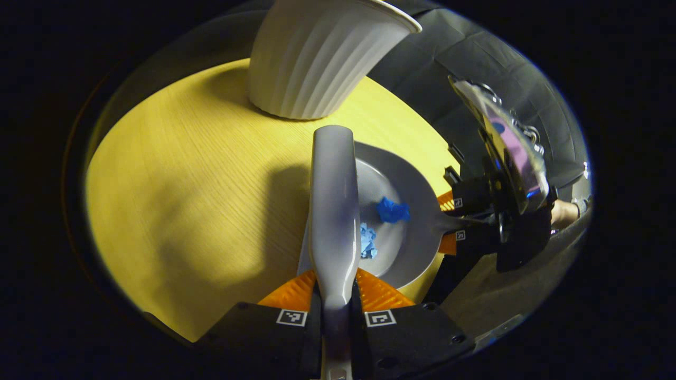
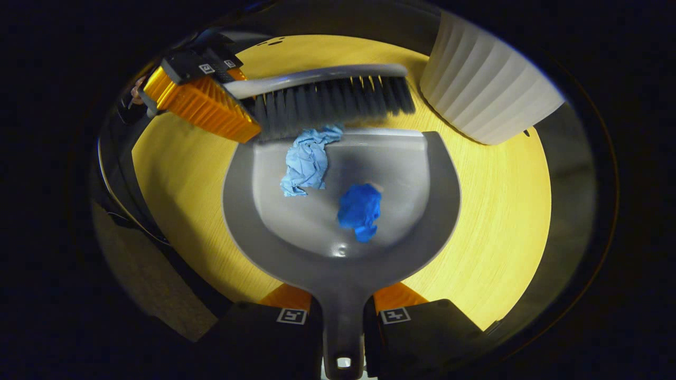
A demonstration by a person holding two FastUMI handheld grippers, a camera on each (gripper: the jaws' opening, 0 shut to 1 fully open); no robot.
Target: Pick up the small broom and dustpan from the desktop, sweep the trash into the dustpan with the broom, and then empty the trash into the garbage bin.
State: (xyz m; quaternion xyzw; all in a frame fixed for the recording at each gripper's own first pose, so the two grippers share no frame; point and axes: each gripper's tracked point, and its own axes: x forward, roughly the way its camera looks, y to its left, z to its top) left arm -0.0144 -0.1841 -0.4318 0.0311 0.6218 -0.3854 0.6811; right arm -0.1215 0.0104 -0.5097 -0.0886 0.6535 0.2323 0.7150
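Left hand-held gripper (image 1: pixel 336 303): its two fingers are pressed onto the handle of the small broom (image 1: pixel 332 211), which runs forward along the gripper's axis from between them. In the right gripper view the same hand-held gripper (image 2: pixel 232 103) enters from the upper left, tilted, with the broom (image 2: pixel 327 95) held roughly level, bristles pointing down, their tips at the open front lip of the dustpan (image 2: pixel 338 211).

Right hand-held gripper (image 2: pixel 342 311): its fingers pinch the dustpan's handle from both sides; the pan extends straight ahead and lies low over the yellow wooden surface (image 2: pixel 491 227). In the left gripper view this hand-held gripper (image 1: pixel 449 221) reaches in from the right, gripping the handle of the dustpan (image 1: pixel 406 248), with part of a person's hand (image 1: pixel 564 212) behind it.

Trash: two crumpled pieces rest inside the dustpan. The light blue piece (image 2: pixel 306 161) lies near the front lip, its upper end touching the bristles; the dark blue piece (image 2: pixel 360 210) lies deeper in the pan, apart from the first. In the left gripper view the light blue piece (image 1: pixel 368 241) sits just beside the broom, the dark blue piece (image 1: pixel 392 210) a little farther off.

Garbage bin (image 2: pixel 488 95): white, ribbed, standing on the surface just beyond the dustpan's front right corner; in the left gripper view the bin (image 1: pixel 317 58) stands ahead of the broom's tip.
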